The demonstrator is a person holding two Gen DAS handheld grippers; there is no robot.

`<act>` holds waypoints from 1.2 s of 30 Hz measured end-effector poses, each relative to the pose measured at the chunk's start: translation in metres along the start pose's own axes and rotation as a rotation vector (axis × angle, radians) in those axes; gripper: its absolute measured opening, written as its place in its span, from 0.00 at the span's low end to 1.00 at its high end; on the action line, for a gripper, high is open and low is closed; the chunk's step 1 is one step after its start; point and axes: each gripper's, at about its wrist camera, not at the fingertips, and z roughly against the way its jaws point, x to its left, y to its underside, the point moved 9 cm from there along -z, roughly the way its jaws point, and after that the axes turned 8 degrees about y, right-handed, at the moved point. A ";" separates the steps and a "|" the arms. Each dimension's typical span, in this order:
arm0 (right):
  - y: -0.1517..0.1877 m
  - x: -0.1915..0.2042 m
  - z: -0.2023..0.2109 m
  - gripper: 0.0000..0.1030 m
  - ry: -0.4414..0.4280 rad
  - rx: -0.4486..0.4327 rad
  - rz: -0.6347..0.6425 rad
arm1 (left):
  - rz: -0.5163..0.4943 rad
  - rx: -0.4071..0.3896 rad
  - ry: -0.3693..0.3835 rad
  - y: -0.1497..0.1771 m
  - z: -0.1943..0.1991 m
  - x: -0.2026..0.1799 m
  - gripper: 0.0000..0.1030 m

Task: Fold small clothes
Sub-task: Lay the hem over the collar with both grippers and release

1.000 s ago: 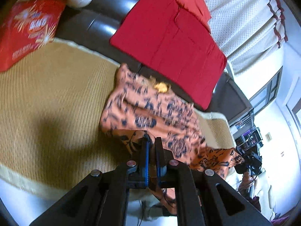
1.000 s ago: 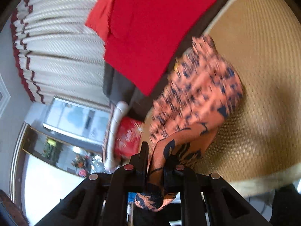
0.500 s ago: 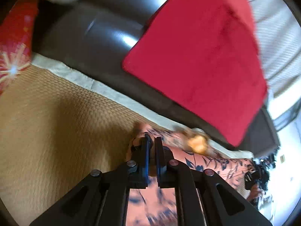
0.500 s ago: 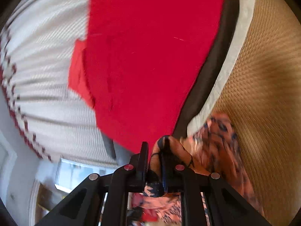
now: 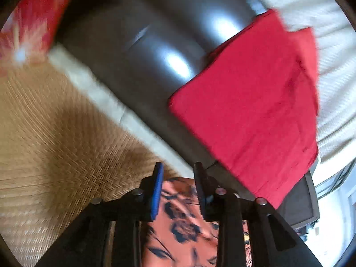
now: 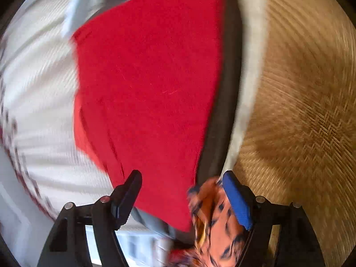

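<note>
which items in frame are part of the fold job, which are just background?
In the job:
- orange patterned garment, lying between both sets of opening jaws
- left gripper
- right gripper
- woven mat, the folding surface

Lying about:
- folded red cloth on the dark sofa back
- red printed cushion
- white curtain

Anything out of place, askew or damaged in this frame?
Nothing stands out. The orange patterned garment lies on the woven mat between both opening grippers, left and right; the red cloth lies flat on the dark sofa back.
</note>
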 end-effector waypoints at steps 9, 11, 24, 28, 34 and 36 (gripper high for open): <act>0.196 0.065 -0.072 0.33 0.329 0.364 0.731 | -0.436 0.406 -0.222 0.141 -0.032 -0.087 0.44; 0.224 0.049 -0.092 0.33 0.383 0.441 0.773 | -0.422 0.477 -0.239 0.155 -0.054 -0.085 0.43; 0.155 0.085 -0.102 0.57 0.199 0.107 0.650 | -0.409 0.114 -0.175 0.069 -0.046 -0.133 0.47; 0.177 0.059 -0.059 0.57 0.338 0.143 0.732 | -0.455 0.098 -0.258 0.115 -0.020 -0.131 0.55; 0.205 -0.017 -0.045 0.56 0.587 0.224 0.770 | -0.488 0.188 -0.455 0.161 -0.032 -0.077 0.55; 0.205 -0.033 -0.039 0.52 0.596 0.193 0.833 | -0.502 0.205 -0.487 0.174 -0.032 -0.064 0.55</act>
